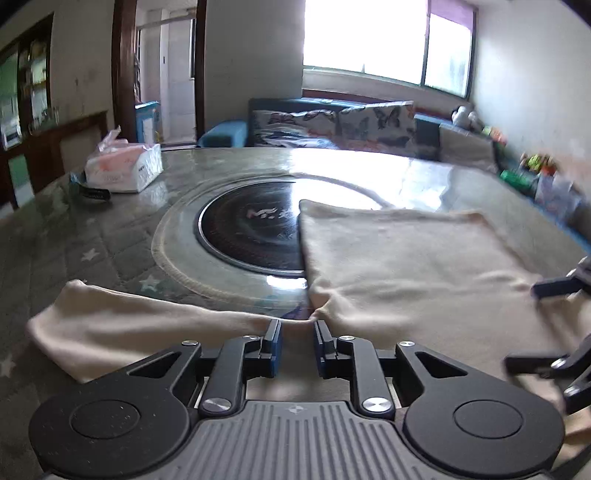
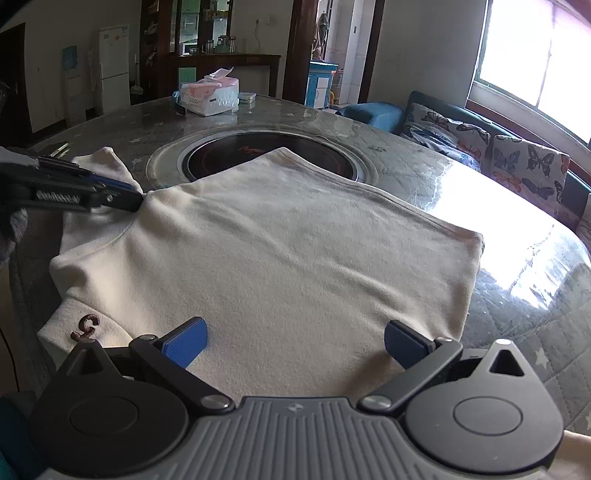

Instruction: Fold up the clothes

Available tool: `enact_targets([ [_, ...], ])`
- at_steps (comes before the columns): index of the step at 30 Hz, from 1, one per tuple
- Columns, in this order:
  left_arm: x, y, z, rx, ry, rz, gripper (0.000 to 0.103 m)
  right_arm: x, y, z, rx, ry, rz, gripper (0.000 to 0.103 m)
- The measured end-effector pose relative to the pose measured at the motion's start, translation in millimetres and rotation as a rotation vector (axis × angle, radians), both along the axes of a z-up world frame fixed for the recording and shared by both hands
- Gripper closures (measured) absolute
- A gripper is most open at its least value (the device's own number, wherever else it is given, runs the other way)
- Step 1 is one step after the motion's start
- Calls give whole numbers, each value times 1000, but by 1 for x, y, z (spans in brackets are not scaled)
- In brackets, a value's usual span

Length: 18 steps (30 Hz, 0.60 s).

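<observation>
A round table (image 2: 517, 258) with a glossy, star-patterned top and a dark circular inset (image 1: 251, 229) at its centre is seen — strong glare is thrown across it from a large window (image 1: 388, 40). Below the window a blue sofa (image 1: 332, 105) with butterfly-print cushions (image 2: 528, 166) is set against pale walls. A tissue pack (image 2: 210, 94) is placed on the far side of the table. Dark wooden door frames (image 2: 299, 51), a shelving cabinet (image 2: 199, 33) and a white fridge (image 2: 114, 66) are visible beyond.

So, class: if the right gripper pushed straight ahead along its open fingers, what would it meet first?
Probably the cream fleece top spread on the table: the right gripper is open with cloth directly between and ahead of its fingers. Its height above the cloth is unclear.
</observation>
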<state>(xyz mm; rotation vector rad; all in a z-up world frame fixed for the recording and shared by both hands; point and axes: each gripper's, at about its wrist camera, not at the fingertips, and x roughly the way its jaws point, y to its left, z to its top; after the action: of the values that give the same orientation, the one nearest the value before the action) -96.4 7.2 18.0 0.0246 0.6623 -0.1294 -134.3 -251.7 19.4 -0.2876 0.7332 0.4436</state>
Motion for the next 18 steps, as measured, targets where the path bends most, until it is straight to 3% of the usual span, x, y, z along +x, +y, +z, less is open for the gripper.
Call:
enact_targets([
  [4, -1, 10, 0, 17, 1, 53, 81, -1, 1, 0, -1, -6, 2, 0],
  [7, -1, 19, 7, -30, 8, 72, 81, -1, 0, -1, 4, -5, 1, 0],
  [13, 6, -6, 24, -134, -28, -66, 81, 0, -2, -1, 19, 6, -5, 0],
  [18, 23, -20, 8, -109, 19, -93, 81, 6, -9, -3, 69, 54, -21, 0],
])
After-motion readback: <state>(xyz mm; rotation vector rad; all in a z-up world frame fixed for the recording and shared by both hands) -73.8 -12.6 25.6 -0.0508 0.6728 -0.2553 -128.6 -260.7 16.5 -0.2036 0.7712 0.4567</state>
